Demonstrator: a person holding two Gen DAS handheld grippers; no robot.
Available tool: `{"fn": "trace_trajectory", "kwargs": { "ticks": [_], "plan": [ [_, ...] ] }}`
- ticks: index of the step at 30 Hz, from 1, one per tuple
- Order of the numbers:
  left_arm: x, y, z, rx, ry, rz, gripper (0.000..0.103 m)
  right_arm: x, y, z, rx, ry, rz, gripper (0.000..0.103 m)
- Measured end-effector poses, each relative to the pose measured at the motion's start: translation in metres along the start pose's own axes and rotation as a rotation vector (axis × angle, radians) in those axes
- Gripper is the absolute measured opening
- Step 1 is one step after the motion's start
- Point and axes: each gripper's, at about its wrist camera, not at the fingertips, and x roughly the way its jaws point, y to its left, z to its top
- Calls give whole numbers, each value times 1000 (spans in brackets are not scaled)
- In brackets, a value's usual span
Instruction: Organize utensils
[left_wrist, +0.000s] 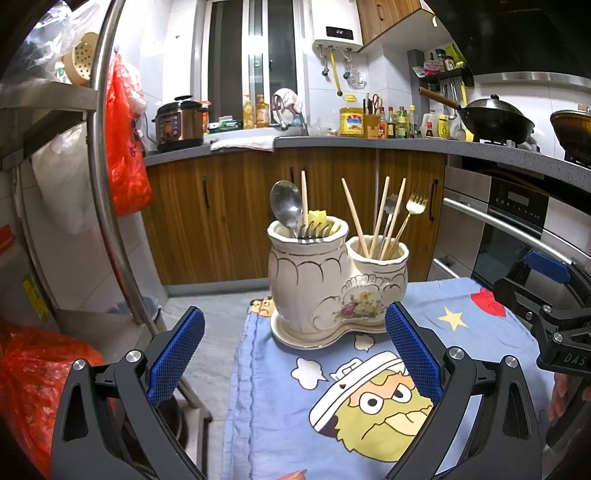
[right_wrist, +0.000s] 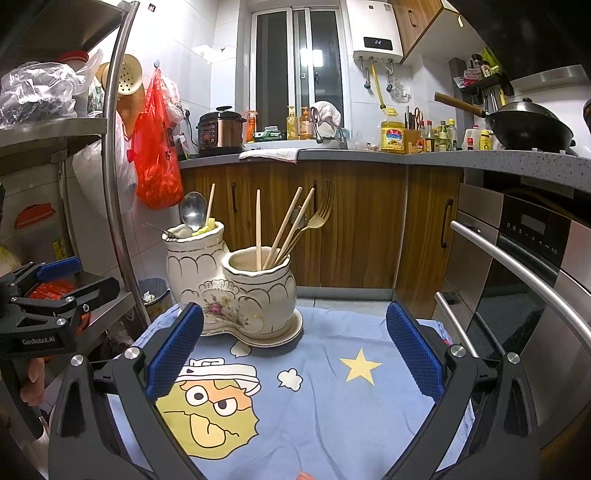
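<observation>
A cream ceramic double-pot utensil holder stands on a blue cartoon cloth; it also shows in the right wrist view. Its taller pot holds a steel spoon, a chopstick, forks and something yellow. Its lower pot holds several chopsticks and a gold fork. My left gripper is open and empty, just in front of the holder. My right gripper is open and empty, to the holder's right and short of it. Each gripper shows at the edge of the other's view.
A steel shelf rack with red bags stands to the left. An oven with bar handles is on the right. Wooden cabinets and a crowded counter lie behind. A bin sits on the floor.
</observation>
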Motion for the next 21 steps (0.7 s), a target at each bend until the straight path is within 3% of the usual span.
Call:
{"fn": "trace_trajectory", "kwargs": {
  "ticks": [21],
  "plan": [
    [0,0,0,-1,1,0,97,0,-1,-4,1,3,2,98]
  ]
}}
